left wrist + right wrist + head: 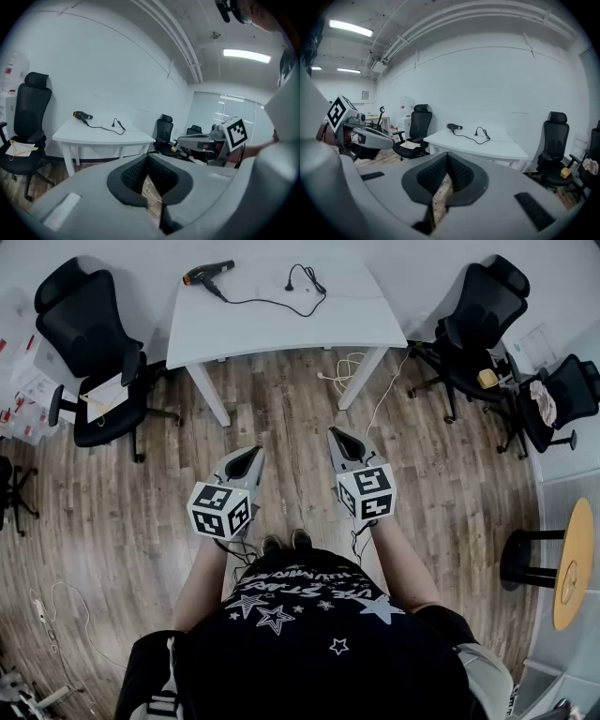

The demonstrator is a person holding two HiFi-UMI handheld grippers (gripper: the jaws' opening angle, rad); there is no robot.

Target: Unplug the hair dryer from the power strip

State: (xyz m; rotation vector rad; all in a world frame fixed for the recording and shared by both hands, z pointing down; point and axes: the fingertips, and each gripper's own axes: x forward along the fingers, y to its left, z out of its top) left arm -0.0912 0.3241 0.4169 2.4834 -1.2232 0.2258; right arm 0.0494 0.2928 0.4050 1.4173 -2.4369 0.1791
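A black hair dryer [208, 273] with an orange tip lies at the far left of a white table [281, 329]. Its black cord [267, 304] loops across the top and ends in a plug [291, 285] lying loose on the table. I see no power strip on the tabletop. My left gripper [254, 453] and right gripper [336, 434] are held side by side over the wooden floor, well short of the table, both shut and empty. The hair dryer [82, 115] and plug [114, 124] show far ahead of the left gripper [147, 157]. The hair dryer [453, 126] also shows beyond the right gripper [448, 156].
Black office chairs stand left [89, 343] and right [478, 315] of the table, with another [562, 395] further right. A white cable [349, 367] lies on the floor under the table. A round yellow stool [572, 563] stands at the right edge.
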